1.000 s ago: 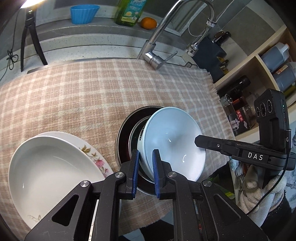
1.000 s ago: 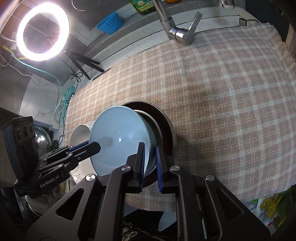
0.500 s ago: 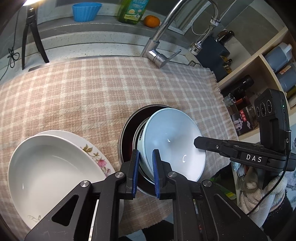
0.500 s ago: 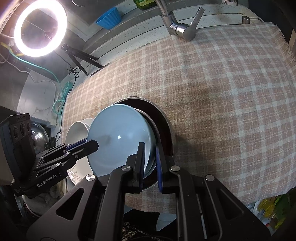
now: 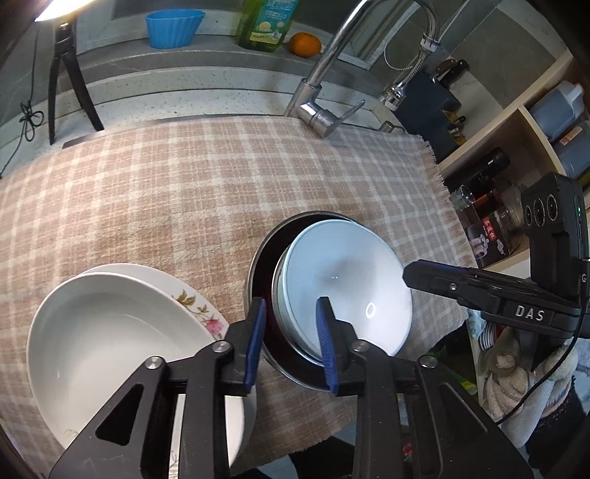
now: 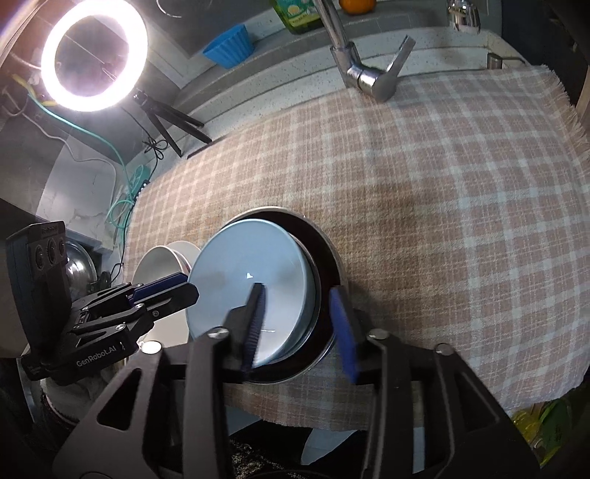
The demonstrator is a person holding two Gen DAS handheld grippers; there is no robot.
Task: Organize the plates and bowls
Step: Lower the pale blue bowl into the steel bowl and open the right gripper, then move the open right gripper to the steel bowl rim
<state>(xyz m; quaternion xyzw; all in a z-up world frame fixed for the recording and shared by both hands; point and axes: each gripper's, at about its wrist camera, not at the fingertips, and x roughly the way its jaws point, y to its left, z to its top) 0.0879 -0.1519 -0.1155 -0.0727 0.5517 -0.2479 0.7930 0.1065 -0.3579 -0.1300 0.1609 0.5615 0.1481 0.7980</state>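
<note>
A light blue bowl point(image 5: 346, 287) point(image 6: 243, 287) sits nested in a steel bowl point(image 5: 258, 272) point(image 6: 332, 254) with a dark inside, on the checked cloth point(image 5: 184, 191). My left gripper point(image 5: 291, 335) straddles the near-left rims of both bowls. Its jaws are opening and the pads stand off the rims. My right gripper point(image 6: 298, 324) straddles the opposite rims, its jaws also opening, with the pads clear of the bowls. To the left, a white deep plate point(image 5: 110, 339) rests on a floral plate point(image 5: 191, 298).
A faucet point(image 5: 320, 110) rises at the back of the cloth. Behind it stand a blue cup point(image 5: 173, 25), a green bottle point(image 5: 265, 22) and an orange point(image 5: 304, 44). A ring light point(image 6: 94, 55) on a tripod is at the left, shelves with bottles point(image 5: 553, 110) at the right.
Both grippers were shut on the blue bowl's rim, holding it tilted; now both pairs of jaws have spread apart and the bowl lies lower inside the steel bowl.
</note>
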